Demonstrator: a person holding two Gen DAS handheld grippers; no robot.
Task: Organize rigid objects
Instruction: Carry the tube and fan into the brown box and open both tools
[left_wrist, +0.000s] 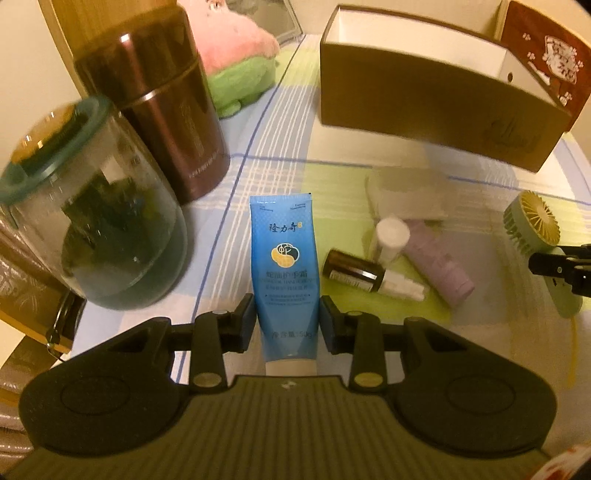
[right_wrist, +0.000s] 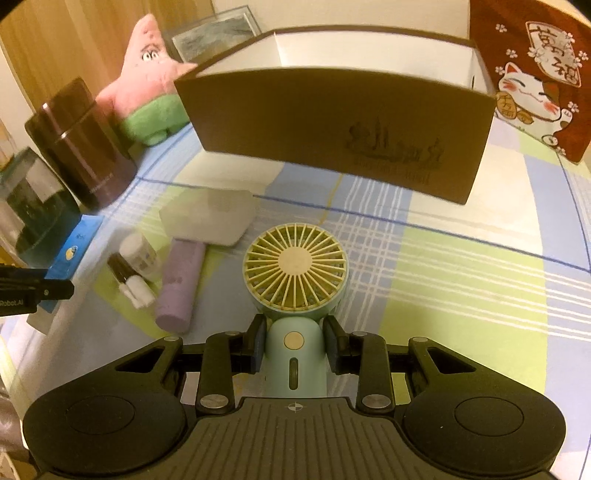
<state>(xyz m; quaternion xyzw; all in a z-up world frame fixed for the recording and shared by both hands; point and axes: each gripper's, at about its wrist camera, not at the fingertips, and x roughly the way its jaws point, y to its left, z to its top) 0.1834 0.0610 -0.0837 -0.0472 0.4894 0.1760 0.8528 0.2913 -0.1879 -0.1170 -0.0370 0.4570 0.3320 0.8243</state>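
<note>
Gripping blue tube (left_wrist: 284, 273) | right hand-held gripper (right_wrist: 295, 345) clasps fan (right_wrist: 295, 273)

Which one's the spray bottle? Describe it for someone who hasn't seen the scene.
Start at the brown box; in front of it, small items cluster on the checked cloth. The spray bottle lies between the blue tube and purple tube: the only dark amber one, with a white nozzle.
</note>
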